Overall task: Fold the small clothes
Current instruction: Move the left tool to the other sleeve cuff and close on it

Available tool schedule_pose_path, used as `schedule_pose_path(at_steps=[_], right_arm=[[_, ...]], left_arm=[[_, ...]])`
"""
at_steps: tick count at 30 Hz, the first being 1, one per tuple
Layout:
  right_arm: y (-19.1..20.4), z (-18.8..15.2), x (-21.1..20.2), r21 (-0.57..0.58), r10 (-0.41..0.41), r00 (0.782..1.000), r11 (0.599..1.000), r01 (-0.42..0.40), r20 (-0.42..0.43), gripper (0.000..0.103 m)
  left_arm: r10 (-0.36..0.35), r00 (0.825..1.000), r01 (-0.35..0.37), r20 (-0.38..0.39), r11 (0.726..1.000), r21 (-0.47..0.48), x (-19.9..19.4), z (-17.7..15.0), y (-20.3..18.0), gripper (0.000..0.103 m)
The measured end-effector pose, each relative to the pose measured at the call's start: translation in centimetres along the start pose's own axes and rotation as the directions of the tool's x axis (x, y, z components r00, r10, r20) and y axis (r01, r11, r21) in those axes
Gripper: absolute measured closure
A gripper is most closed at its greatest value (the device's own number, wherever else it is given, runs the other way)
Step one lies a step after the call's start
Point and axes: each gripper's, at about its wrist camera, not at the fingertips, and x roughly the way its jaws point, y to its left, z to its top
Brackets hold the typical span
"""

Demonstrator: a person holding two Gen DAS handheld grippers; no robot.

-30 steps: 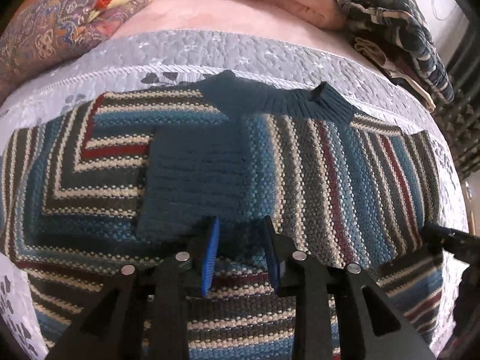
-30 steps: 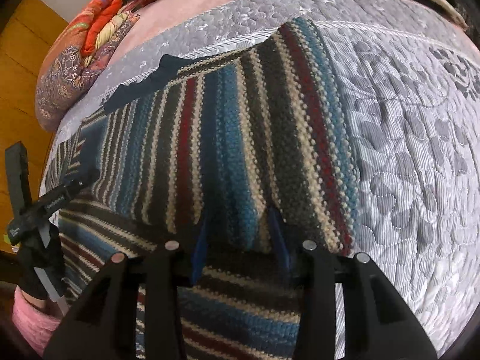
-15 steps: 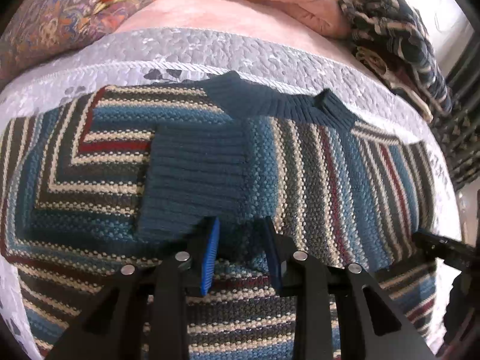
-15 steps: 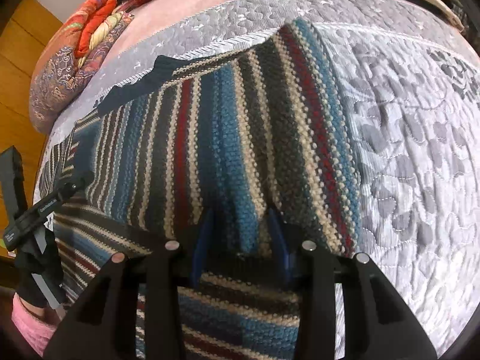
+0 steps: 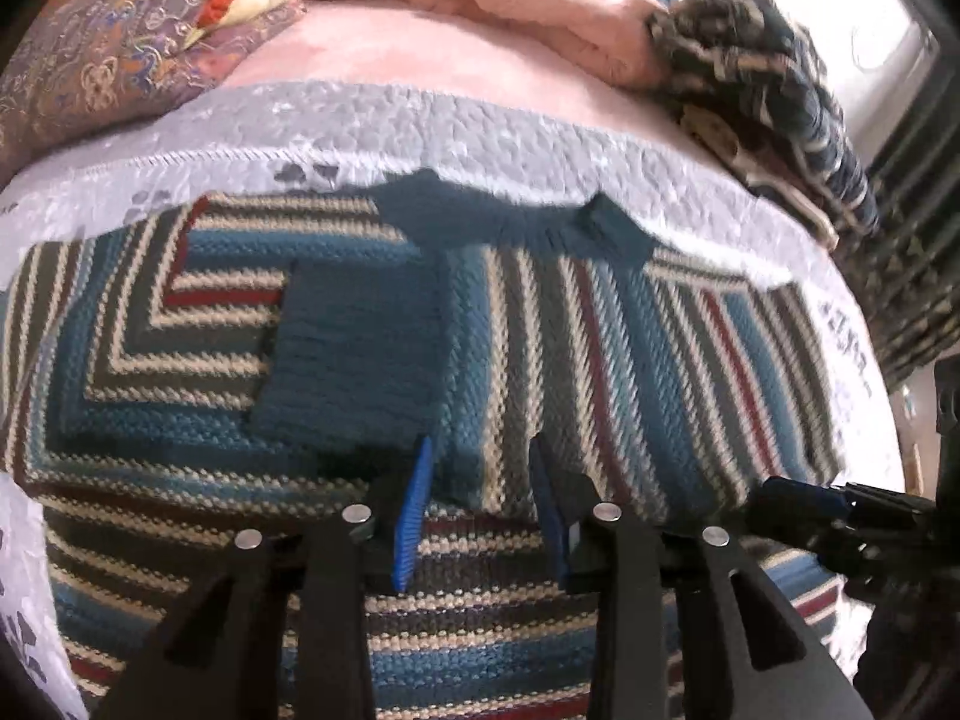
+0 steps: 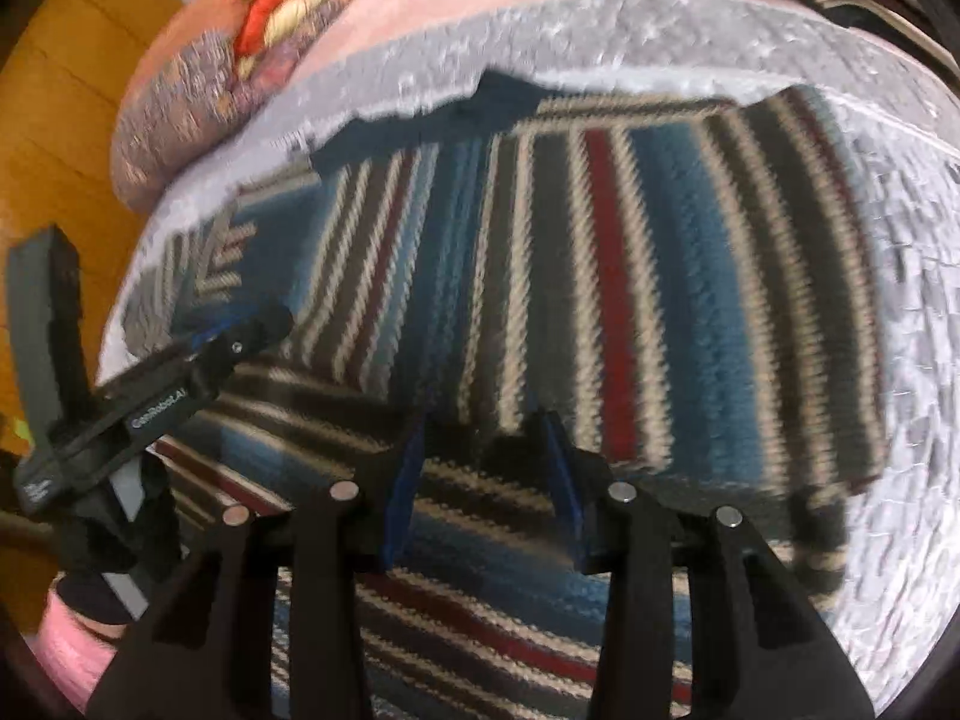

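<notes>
A striped knit sweater (image 5: pixel 600 360) in blue, cream, grey and red lies spread on a grey quilted bed cover (image 5: pixel 420 120). Its dark blue collar (image 5: pixel 498 222) points away from me. A blue ribbed cuff (image 5: pixel 354 360) lies folded over the chest. My left gripper (image 5: pixel 477 468) pinches a raised edge of the vertically striped layer, with horizontally striped knit below it. In the right wrist view, my right gripper (image 6: pixel 486 438) holds the same edge of the sweater (image 6: pixel 660 300) further right. Each gripper shows in the other's view: right (image 5: pixel 798 498), left (image 6: pixel 240 336).
A patterned pillow (image 5: pixel 90 78), a pink blanket (image 5: pixel 540 0) and a heap of dark patterned clothes (image 5: pixel 780 72) lie beyond the sweater. The bed cover (image 6: pixel 918 360) extends to the right of the sweater. Yellow wooden floor (image 6: pixel 60 90) shows past the bed's left side.
Both grippers have moved with the held sweater edge toward the collar. The right wrist view has swung left, so the left gripper looms larger, and the picture is motion-blurred.
</notes>
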Motion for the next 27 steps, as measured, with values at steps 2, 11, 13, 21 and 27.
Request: schedule_pose_path(at_steps=[2, 11, 13, 21, 27], right_arm=[[-0.1, -0.1, 1.0, 0.015, -0.001, 1.000, 1.000, 0.001, -0.021, 0.063], [-0.5, -0.4, 0.5, 0.054, 0.038, 0.999, 0.998, -0.037, -0.021, 0.061], [0.0, -0.8, -0.9, 0.038, 0.057, 0.998, 0.998, -0.057, 0.000, 0.060], [1.6, -1.5, -2.3, 0.007, 0.089, 0.996, 0.996, -0.089, 0.023, 0.054], [2.8, -1.7, -0.8, -0.033, 0.067, 0.998, 0.997, -0.067, 0.005, 0.054]], left_arm=[[-0.007, 1.000, 0.006, -0.021, 1.000, -0.027, 0.9, -0.4, 0.8, 0.064], [-0.083, 0.996, 0.081, -0.013, 0.992, -0.097, 0.2, -0.8, 2.7, 0.063], [-0.078, 0.997, 0.080, 0.020, 0.991, -0.106, -1.3, -1.0, 3.9, 0.062], [0.103, 0.986, -0.058, 0.130, 0.950, -0.307, -8.4, -3.5, 18.0, 0.056], [0.294, 0.942, -0.155, 0.163, 0.808, -0.568, -13.3, -5.5, 32.4, 0.055]])
